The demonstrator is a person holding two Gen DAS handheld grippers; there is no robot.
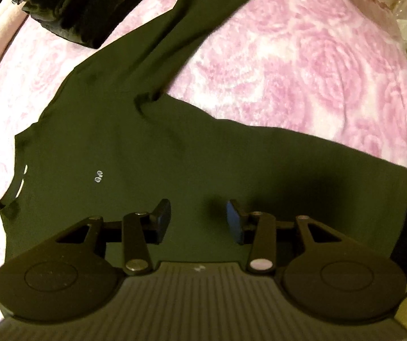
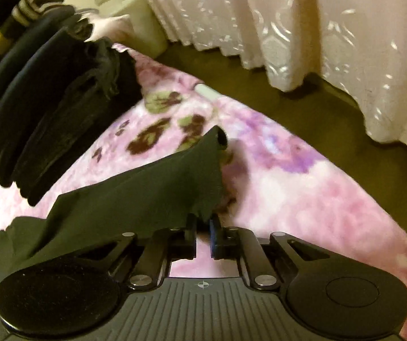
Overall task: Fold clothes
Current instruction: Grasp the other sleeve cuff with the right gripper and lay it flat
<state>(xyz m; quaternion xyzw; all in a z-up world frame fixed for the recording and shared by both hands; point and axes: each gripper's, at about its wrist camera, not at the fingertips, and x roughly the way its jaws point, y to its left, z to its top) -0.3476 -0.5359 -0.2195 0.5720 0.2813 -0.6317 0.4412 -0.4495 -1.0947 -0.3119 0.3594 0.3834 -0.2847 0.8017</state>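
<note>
One dark green long-sleeved shirt point(image 1: 152, 153), thin, limp, light, spread on the pink floral bed point(image 1: 303, 56): your right gripper point(image 2: 203, 227) clenched on its sleeve edge, left gripper point(image 1: 199, 218) released above; pinch seams.

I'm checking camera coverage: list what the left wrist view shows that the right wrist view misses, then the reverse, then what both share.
Left wrist only: the dark shirt's spread body, its small white logo, and the left gripper open above it.
Right wrist only: white curtains, brown floor, and the right gripper shut on the sleeve.
Both: the pink floral blanket and the stack of dark folded clothes.
</note>
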